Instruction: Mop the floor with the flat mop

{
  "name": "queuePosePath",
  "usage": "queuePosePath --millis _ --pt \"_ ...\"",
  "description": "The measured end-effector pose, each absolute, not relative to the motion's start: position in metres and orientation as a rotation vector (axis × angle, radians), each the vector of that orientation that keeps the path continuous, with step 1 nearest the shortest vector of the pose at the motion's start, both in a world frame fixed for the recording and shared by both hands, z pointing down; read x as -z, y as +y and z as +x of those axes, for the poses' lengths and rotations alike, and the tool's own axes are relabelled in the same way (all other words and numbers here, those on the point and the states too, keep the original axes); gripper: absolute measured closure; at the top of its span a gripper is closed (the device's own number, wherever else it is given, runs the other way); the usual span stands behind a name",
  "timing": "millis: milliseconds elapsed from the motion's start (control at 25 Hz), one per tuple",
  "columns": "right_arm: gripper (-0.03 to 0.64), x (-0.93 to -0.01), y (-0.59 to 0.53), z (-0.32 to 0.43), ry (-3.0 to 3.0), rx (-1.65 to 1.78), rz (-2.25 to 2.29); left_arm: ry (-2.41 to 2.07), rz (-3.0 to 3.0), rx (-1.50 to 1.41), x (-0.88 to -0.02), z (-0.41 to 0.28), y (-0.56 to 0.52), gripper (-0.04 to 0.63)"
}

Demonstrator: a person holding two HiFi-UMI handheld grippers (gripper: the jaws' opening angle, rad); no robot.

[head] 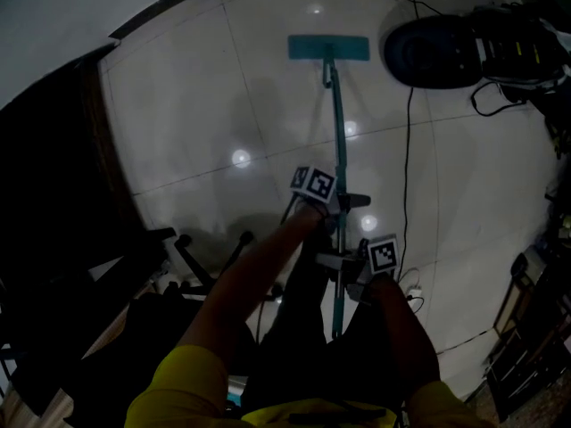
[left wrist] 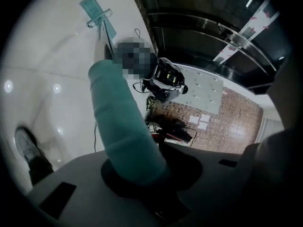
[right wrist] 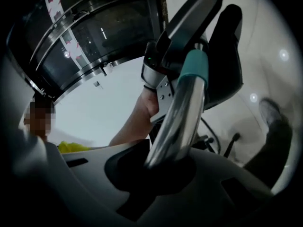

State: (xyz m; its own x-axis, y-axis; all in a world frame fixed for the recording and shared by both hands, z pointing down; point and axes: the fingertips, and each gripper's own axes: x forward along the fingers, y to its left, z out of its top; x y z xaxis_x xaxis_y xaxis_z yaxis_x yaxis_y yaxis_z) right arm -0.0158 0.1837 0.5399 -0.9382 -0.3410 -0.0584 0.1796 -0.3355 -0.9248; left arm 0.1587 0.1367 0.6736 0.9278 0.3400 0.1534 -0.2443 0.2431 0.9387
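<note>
The flat mop has a teal head [head: 328, 48] lying flat on the white tiled floor [head: 205, 87], far ahead of me. Its teal and metal pole [head: 339, 141] runs back toward me. My left gripper [head: 332, 210] is shut on the pole, higher up, at the teal sleeve [left wrist: 124, 126]. Lower on the pole, my right gripper [head: 350, 270] is shut on the shiny metal part [right wrist: 177, 122]. In the left gripper view the mop head [left wrist: 93, 8] shows small at the top. The person's arm [right wrist: 137, 115] appears in the right gripper view.
A dark round device [head: 434, 52] with cables sits right of the mop head, and a black cable [head: 407, 159] runs along the floor beside the pole. Dark furniture [head: 62, 239] and chair legs [head: 192, 261] stand at the left. A shoe [left wrist: 28, 148] rests on the tiles.
</note>
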Motion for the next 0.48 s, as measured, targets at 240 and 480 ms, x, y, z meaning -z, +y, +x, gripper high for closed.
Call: queuePosePath --millis 240,480 --pt "0.58 -0.467 0.342 -0.035 1.421 2.498 -0.142 0.062 1.058 -0.259 -0.596 0.128 0.296 0.483" --pt "0.545 -0.49 0.294 -0.027 1.635 2.401 -0.029 0.072 1.133 -0.295 -0.617 0.138 0.246 0.485"
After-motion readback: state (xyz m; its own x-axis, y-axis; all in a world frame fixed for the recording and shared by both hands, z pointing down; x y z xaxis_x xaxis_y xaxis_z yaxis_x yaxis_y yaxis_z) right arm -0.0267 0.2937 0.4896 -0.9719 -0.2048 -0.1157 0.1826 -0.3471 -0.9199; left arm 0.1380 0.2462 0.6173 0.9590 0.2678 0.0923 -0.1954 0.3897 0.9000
